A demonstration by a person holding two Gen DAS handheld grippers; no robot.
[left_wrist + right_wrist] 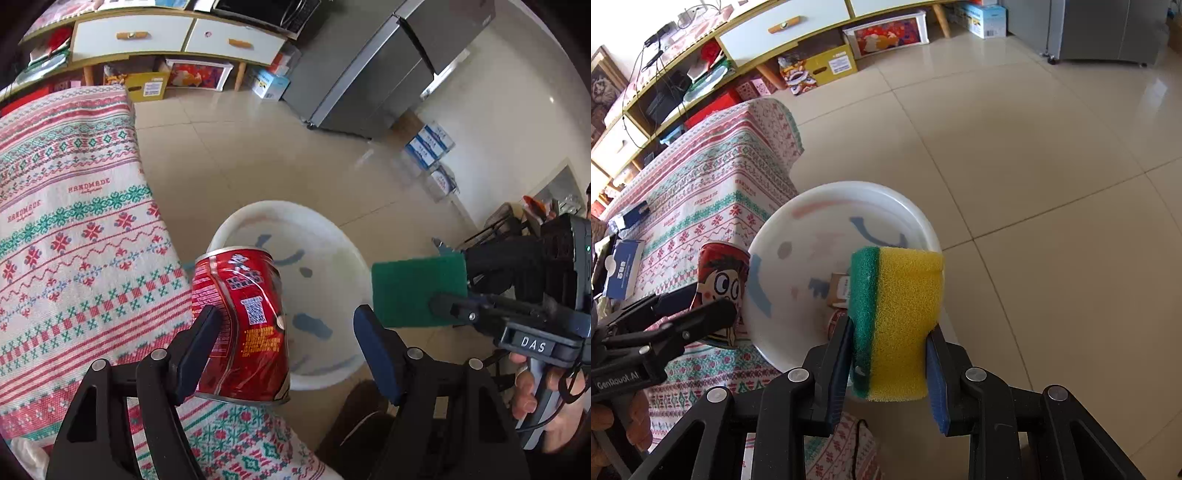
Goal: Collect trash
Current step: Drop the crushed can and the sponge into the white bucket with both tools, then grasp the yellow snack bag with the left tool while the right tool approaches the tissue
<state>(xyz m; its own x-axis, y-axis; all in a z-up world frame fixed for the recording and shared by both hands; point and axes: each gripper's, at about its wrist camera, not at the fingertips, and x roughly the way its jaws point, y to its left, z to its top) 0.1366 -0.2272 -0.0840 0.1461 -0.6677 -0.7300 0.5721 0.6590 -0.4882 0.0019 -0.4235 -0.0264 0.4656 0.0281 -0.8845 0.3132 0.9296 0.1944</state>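
Straddling the dented red drink can [240, 328] beside the white plastic basin [325, 236], my left gripper [284, 332] is standing spread, only one pad touching; it could topple. My right gripper [890, 354] is pinching the yellow-green sponge [897, 321].

From my left wrist view, the can [242, 328] stands on the tablecloth-covered table [74, 229] at its edge, between the left gripper [284, 339] fingers, against the left one. The basin [325, 280] sits just right of and behind the can. The sponge [897, 325] in the right gripper [890, 369] hangs over the basin's near rim. Cabinet [177, 37] stands behind the table.
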